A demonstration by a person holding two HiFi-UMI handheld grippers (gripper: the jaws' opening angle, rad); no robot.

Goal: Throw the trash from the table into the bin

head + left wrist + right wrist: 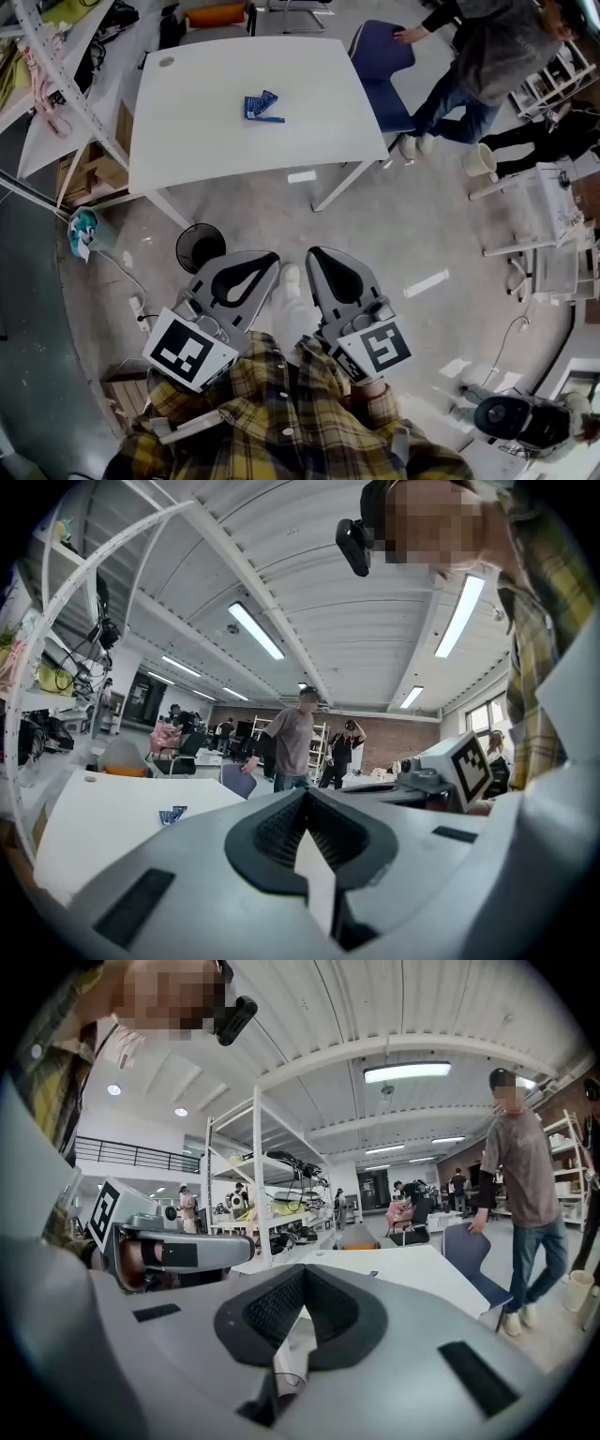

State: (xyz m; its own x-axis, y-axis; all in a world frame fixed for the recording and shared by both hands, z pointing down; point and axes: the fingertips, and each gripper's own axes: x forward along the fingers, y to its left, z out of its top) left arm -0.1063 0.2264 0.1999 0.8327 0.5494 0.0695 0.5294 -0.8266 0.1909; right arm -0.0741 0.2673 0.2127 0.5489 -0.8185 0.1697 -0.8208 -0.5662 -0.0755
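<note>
**Head view:** One white, smooth, rectangular table (206, 122) stands on a mottled grey floor. The only trash on it is a single crumpled blue wrapper (261, 106), which lies near the middle of the tabletop. One round black mesh bin (200, 246) sits on the floor just beside the table's near left leg. Two grey moulded-plastic grippers show at the bottom, each with one black-and-white marker cube. The left gripper (265, 262) and the right gripper (319, 261) both have their jaws pressed together and hold nothing. Both are well apart from the wrapper. Below them is a yellow plaid shirt (281, 431).

**Left gripper view:** The left gripper's (305, 794) two black ribbed pads meet at a point, with nothing between them. The blue wrapper (172, 814) lies flat on the white tabletop off to the left. The marker cube (469, 766) of the other gripper shows at the right.

**Right gripper view:** The right gripper's (302, 1274) two dark textured pads also meet at the tip and pinch nothing. The white table (412, 1269) lies beyond them.
</note>
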